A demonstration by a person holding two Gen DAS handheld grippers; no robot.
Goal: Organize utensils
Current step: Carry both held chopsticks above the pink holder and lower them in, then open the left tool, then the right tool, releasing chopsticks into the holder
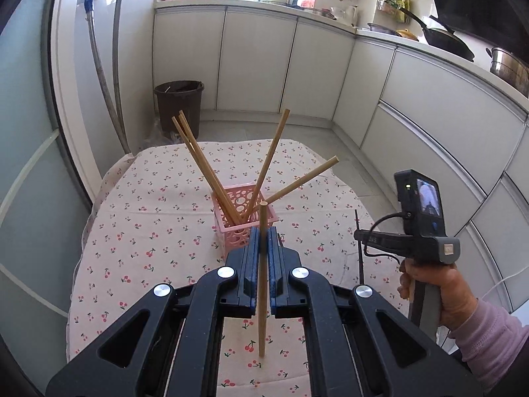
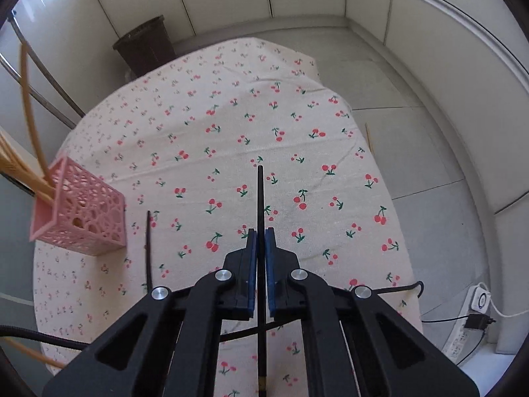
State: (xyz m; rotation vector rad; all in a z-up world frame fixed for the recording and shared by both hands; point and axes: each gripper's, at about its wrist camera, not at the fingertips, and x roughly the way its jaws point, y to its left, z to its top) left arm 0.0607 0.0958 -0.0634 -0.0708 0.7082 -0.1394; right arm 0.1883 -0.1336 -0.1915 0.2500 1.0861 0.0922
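Observation:
A pink lattice basket [image 1: 233, 228] stands on the cherry-print tablecloth [image 1: 148, 218] and holds several wooden chopsticks [image 1: 205, 168] that lean outward. My left gripper [image 1: 263, 241] is shut on one wooden chopstick [image 1: 263, 284], held upright just in front of the basket. My right gripper [image 2: 261, 241] is shut on a black chopstick [image 2: 261, 198] that points forward over the cloth. The basket also shows at the left in the right wrist view [image 2: 79, 211]. A second black chopstick [image 2: 148, 248] lies on the cloth beside it. The right gripper's handle [image 1: 420, 228] shows at the right in the left wrist view.
A brown bin [image 1: 180, 106] stands on the floor beyond the table. White cabinets [image 1: 297, 66] run along the back and right. A thin stick [image 2: 369, 139] lies on the floor right of the table. A power strip [image 2: 476, 311] sits on the floor at lower right.

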